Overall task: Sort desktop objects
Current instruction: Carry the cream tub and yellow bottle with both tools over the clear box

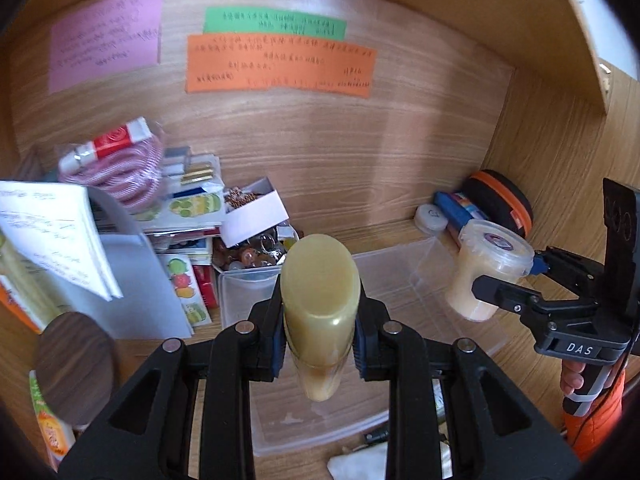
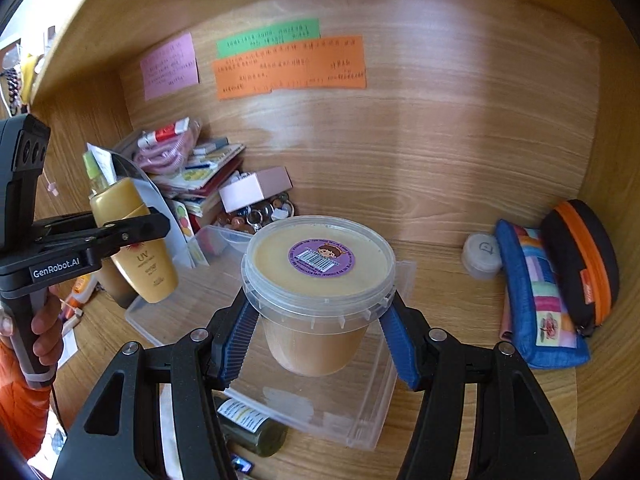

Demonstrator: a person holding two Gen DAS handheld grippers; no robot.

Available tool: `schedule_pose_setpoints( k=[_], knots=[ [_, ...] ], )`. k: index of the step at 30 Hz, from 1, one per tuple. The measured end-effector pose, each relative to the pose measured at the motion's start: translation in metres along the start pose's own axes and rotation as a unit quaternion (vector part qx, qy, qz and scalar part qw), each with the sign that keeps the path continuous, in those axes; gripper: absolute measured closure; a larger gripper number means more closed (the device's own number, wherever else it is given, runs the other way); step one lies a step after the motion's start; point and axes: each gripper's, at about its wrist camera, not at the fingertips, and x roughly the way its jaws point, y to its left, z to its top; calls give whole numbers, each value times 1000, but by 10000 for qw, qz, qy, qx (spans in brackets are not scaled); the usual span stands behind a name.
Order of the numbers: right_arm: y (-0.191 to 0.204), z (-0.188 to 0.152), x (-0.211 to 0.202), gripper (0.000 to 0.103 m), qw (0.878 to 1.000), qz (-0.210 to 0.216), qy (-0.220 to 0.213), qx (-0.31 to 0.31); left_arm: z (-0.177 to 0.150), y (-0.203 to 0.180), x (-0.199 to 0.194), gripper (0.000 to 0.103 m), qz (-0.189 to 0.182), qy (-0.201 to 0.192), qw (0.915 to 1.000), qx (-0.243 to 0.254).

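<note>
Above the clear tray, fingers clamp the tub, others the bottle.

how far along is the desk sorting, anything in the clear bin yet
Done: nothing shows inside the clear plastic bin. In hand: the left gripper holds a yellow UV lotion bottle, and the right gripper holds a lidded clear tub of tan paste, both above the bin. Left: the stacked booklets and the blue patchwork pouch.

"UV" on bottle; "GenRobot.AI" on left tool.
</note>
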Motion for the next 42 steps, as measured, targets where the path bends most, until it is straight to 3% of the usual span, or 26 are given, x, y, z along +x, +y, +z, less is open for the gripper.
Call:
schedule_pose_setpoints(
  k=[11, 17, 32, 42],
  knots=[
    [-7, -3, 48, 47, 9977, 21, 672, -69, -5, 7, 56, 77, 139, 582, 9982, 93],
    [-1, -3, 68, 47, 9949, -134, 906, -423, -10, 12, 77, 77, 288, 876, 9957, 134],
    [9, -5, 108, 47, 9795, -341, 1693, -1039, -17, 19, 97, 77, 767, 1108, 9906, 239],
    [12, -4, 110, 46, 9719, -529, 1913, -1269, -22, 15, 94, 76, 905, 1117, 9889, 382]
  ],
)
